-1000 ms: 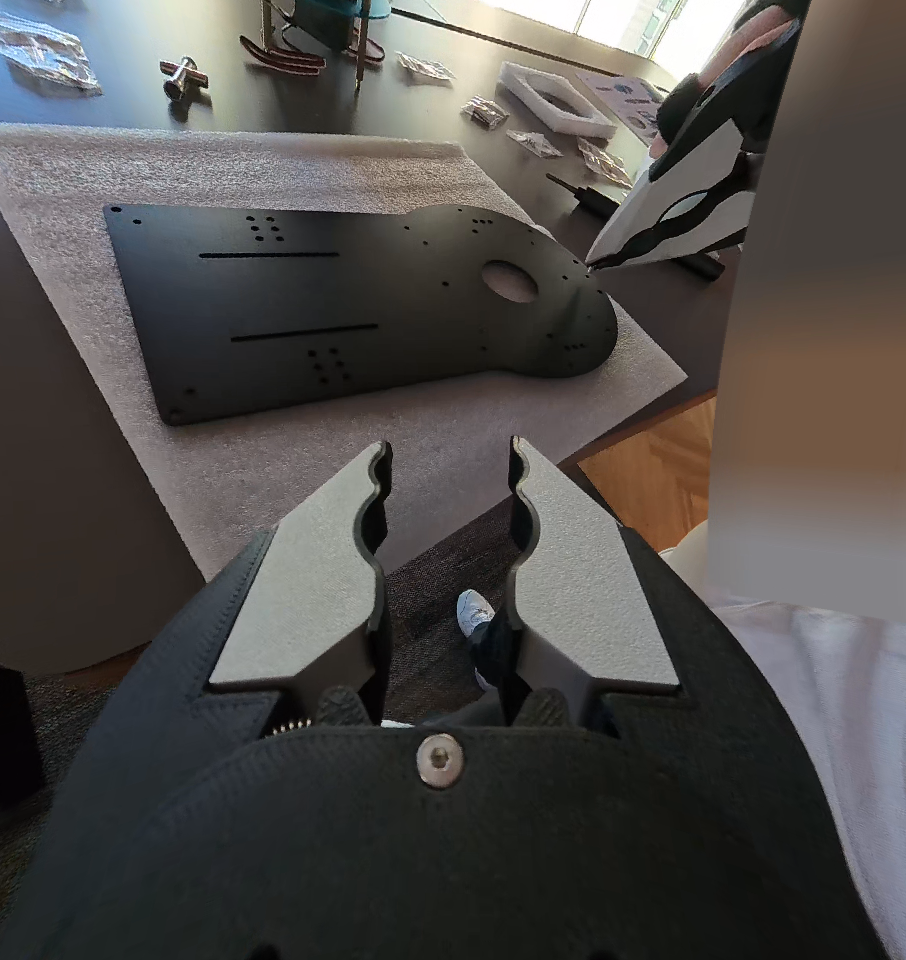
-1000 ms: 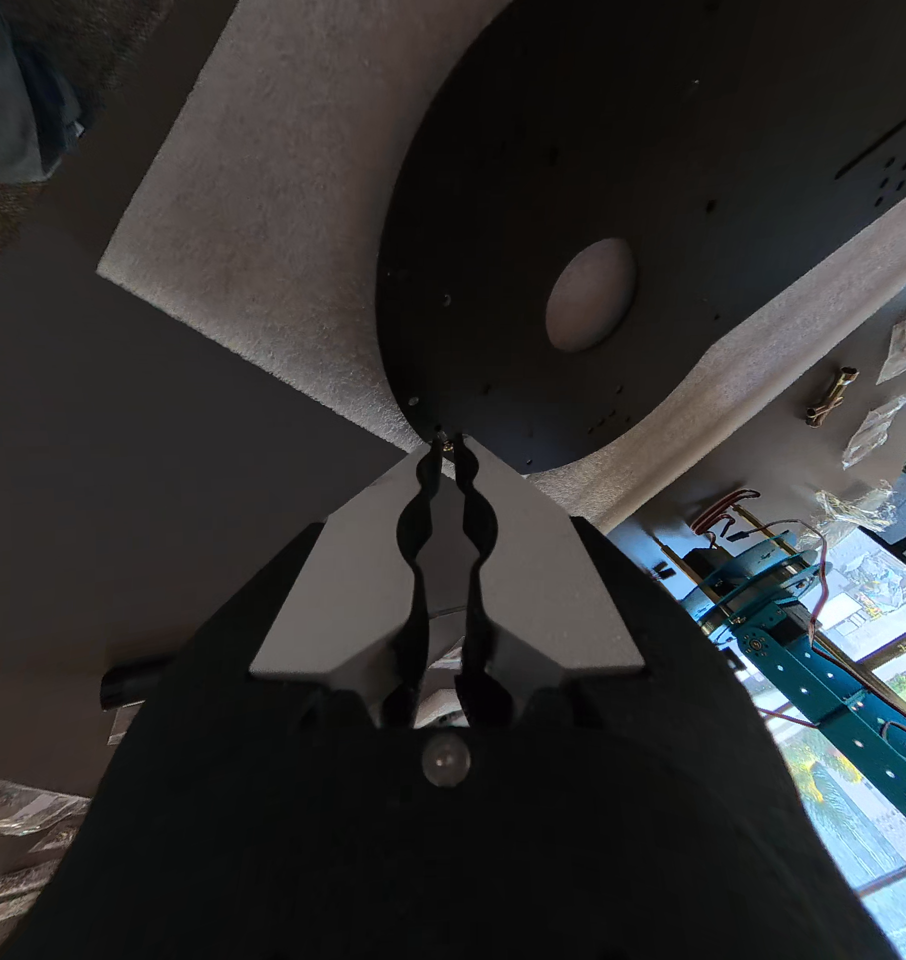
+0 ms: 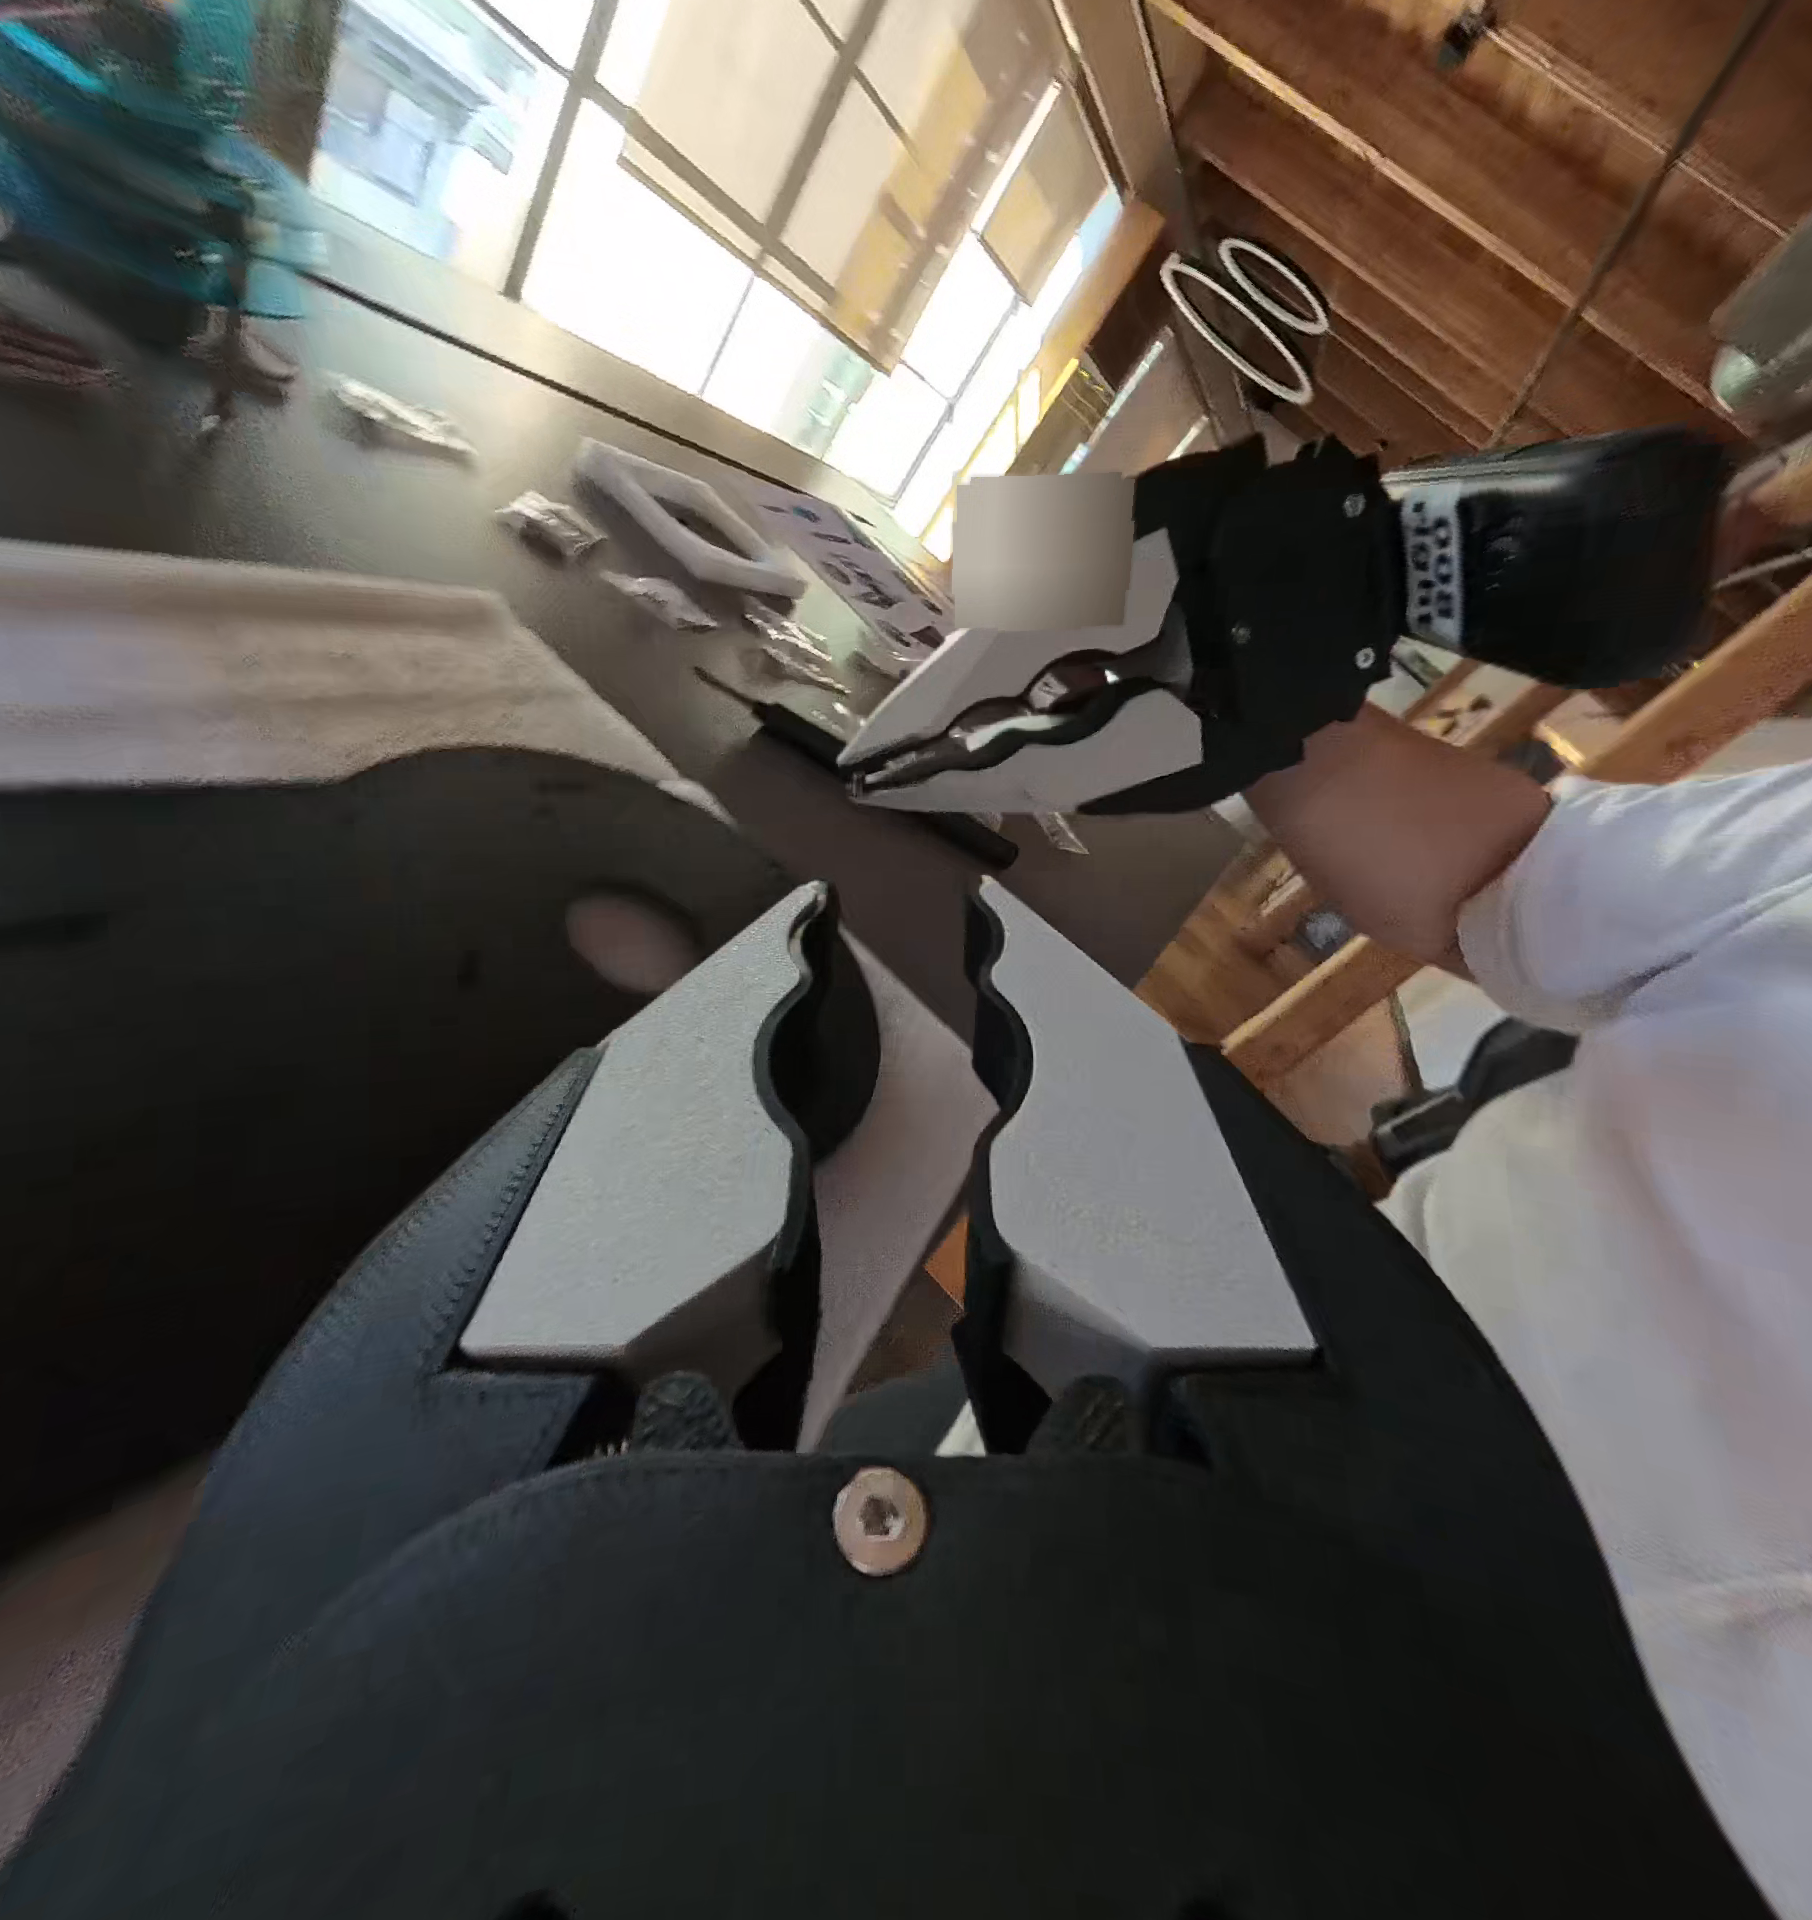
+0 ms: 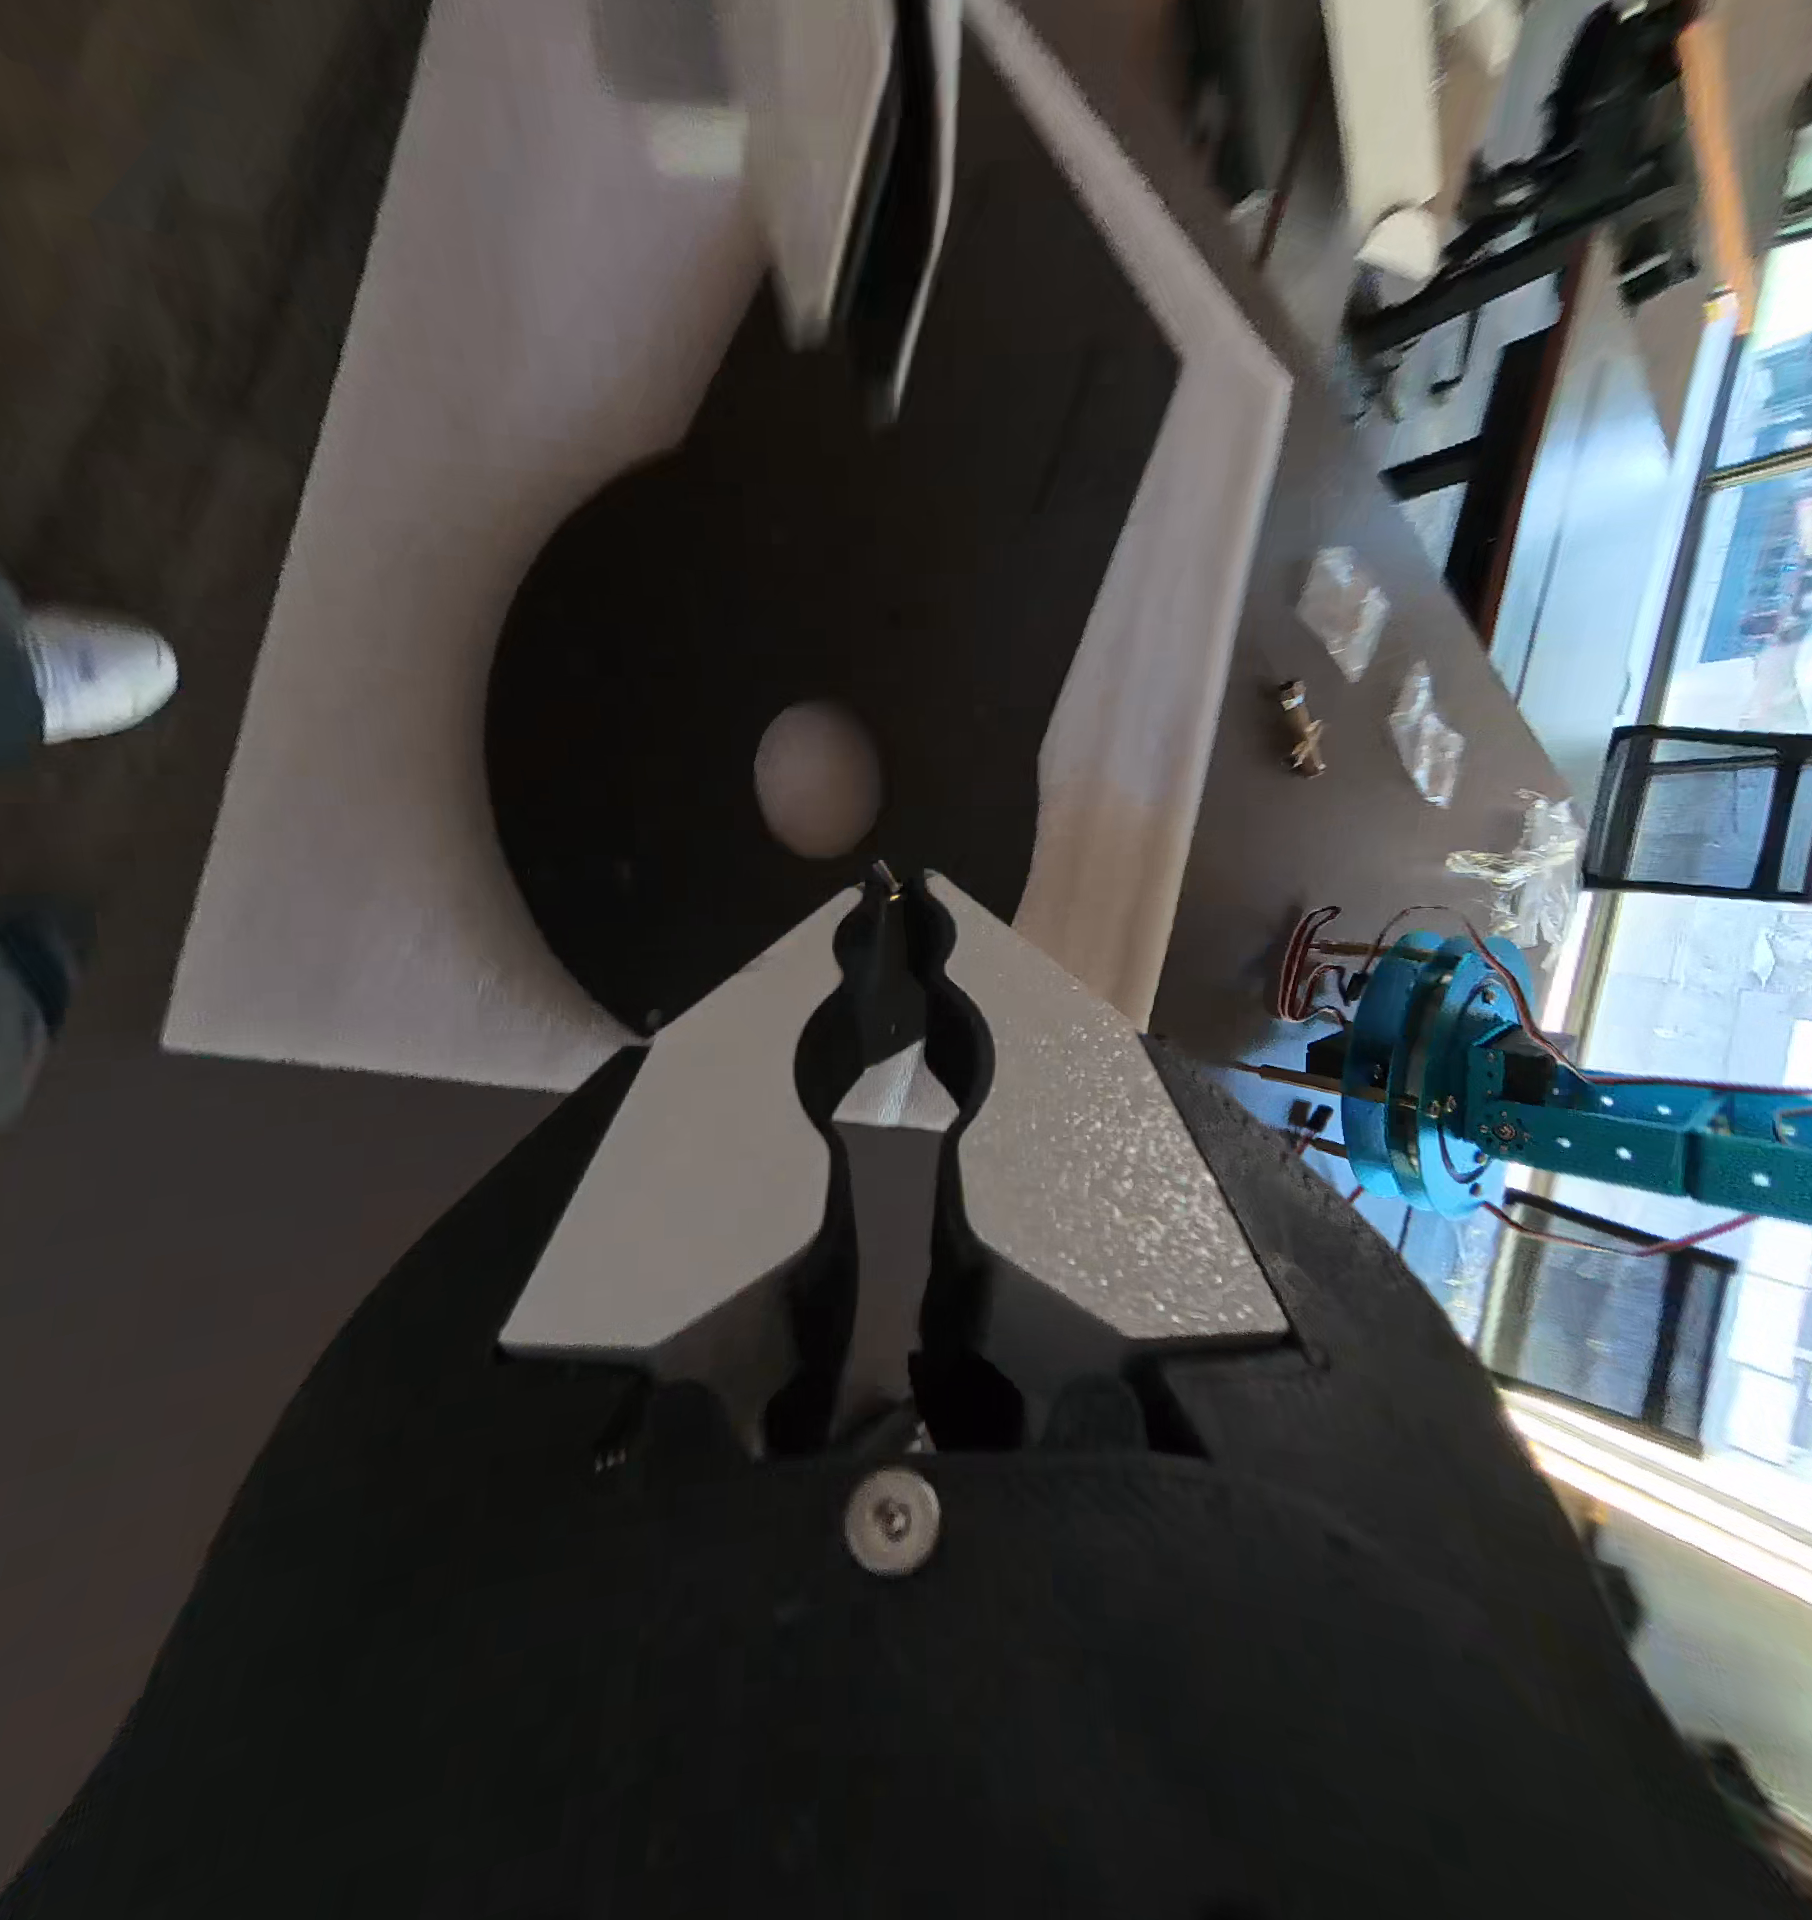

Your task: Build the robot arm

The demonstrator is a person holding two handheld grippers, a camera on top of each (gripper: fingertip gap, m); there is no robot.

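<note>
Both grippers swung upward off the black plate (image 4: 673, 665). Right gripper (image 4: 894, 883) pinched a tiny screw (image 4: 884, 879) at twelve o'clock; left gripper (image 3: 897, 904) hung parted, empty. Slack pinch could drop it.

Dark tabletop (image 3: 569, 343) under me, bright windows (image 3: 673, 187) behind it, strong daylight coming in. Wooden shelving (image 3: 1453, 208) on the far side, wood floor (image 3: 1245, 935) past the tabletop edge. More windows (image 4: 1764, 623) at my right.
</note>
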